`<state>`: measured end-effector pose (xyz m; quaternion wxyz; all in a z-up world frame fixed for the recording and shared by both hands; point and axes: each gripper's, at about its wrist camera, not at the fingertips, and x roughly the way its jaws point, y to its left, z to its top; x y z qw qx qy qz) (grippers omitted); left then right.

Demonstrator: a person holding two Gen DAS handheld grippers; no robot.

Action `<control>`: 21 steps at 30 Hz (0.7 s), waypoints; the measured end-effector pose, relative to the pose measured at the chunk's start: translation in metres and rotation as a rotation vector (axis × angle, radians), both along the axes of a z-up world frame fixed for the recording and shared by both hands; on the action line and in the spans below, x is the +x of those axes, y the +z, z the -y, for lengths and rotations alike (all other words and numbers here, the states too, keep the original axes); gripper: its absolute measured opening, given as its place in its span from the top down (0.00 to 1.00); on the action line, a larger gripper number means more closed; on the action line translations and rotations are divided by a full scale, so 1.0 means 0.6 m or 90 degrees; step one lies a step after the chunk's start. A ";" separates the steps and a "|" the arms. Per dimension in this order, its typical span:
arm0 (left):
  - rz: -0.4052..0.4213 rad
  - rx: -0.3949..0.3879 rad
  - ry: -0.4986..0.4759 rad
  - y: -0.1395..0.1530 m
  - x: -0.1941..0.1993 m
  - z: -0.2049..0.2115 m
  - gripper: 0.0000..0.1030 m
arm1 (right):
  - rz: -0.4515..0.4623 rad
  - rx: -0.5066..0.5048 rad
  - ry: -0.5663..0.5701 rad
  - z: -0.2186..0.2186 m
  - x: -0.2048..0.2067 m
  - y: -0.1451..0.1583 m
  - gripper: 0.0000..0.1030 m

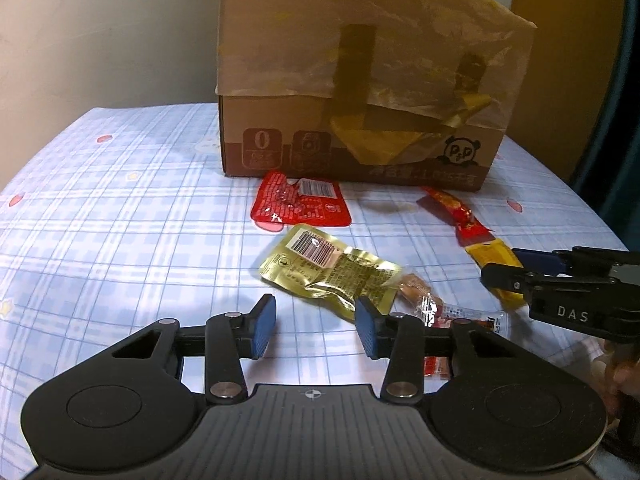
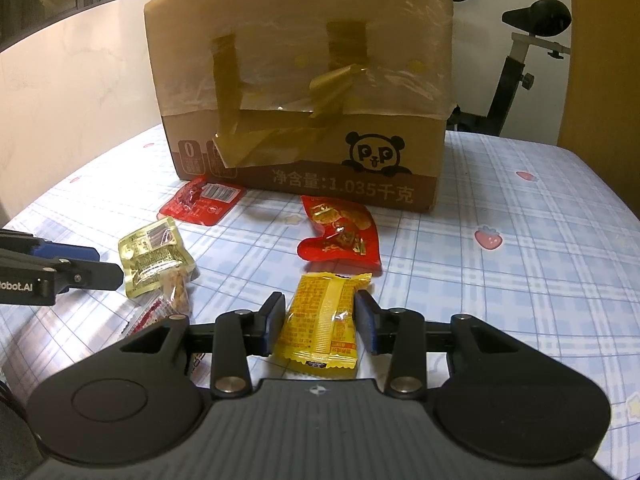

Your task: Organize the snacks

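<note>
A taped cardboard box [image 1: 360, 92] [image 2: 304, 92] stands on the checked tablecloth. Loose snack packets lie in front of it. My left gripper [image 1: 316, 326] is open and empty, just short of a gold packet [image 1: 332, 270] [image 2: 154, 260]. My right gripper [image 2: 320, 324] is open with its pads on either side of a yellow packet [image 2: 322, 320] [image 1: 496, 260] that lies on the cloth. A red packet with a barcode [image 1: 300, 202] [image 2: 202, 202] and another red packet [image 2: 340, 232] [image 1: 456, 210] lie near the box. A clear-wrapped snack [image 1: 424, 300] [image 2: 176, 300] lies by the gold packet.
The tablecloth [image 1: 120, 220] [image 2: 520, 260] covers a table that ends at the right. An exercise bike [image 2: 524, 52] stands behind the table. A pale wall is at the left.
</note>
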<state>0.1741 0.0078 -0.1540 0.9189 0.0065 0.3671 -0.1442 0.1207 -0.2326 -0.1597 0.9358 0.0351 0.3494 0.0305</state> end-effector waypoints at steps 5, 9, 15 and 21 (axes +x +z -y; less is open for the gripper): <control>0.003 -0.002 -0.011 0.001 -0.002 0.004 0.55 | 0.000 0.003 -0.001 0.000 0.001 -0.001 0.60; -0.007 -0.008 -0.008 0.000 0.006 0.007 0.55 | 0.000 0.004 -0.001 0.000 0.001 -0.001 0.60; -0.010 0.014 -0.010 -0.005 0.022 0.017 0.55 | 0.000 0.007 -0.001 0.001 0.001 0.000 0.60; -0.003 0.035 0.011 -0.013 0.039 0.006 0.54 | 0.001 0.009 -0.001 0.001 0.000 0.000 0.60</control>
